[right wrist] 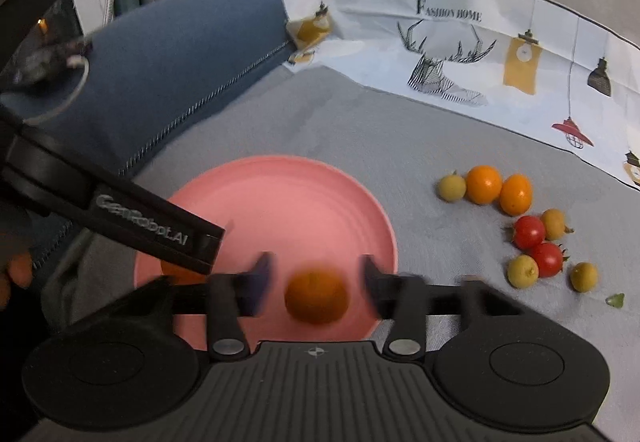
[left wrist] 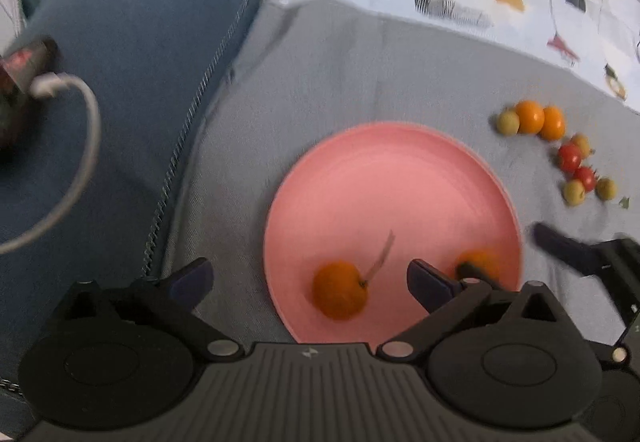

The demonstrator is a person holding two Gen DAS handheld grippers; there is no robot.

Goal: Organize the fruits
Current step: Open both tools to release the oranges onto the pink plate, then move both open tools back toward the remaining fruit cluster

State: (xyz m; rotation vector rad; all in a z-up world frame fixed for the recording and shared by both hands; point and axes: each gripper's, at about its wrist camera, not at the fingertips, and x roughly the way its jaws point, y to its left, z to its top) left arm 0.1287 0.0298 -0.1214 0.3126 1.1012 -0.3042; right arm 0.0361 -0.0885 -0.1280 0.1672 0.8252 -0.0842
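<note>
A pink plate [left wrist: 384, 177] [right wrist: 288, 197] lies on a grey cloth. Two oranges rest in it: one with a stem [left wrist: 340, 290] and a second [left wrist: 480, 262] [right wrist: 316, 298]. My left gripper [left wrist: 308, 282] is open and empty above the plate's near left edge. My right gripper [right wrist: 316, 282] is open with its jaws on either side of the second orange, which is blurred. Loose fruit lies right of the plate: two oranges [right wrist: 484, 184], red tomatoes [right wrist: 529, 232] and small yellow-green fruits [right wrist: 452, 186].
A blue cushion [left wrist: 132, 53] [right wrist: 180, 53] borders the cloth on the left, with a black device and white cable [left wrist: 60, 89] on it. A printed white cloth [right wrist: 480, 61] lies at the back. The left gripper's arm [right wrist: 120, 217] crosses the right wrist view.
</note>
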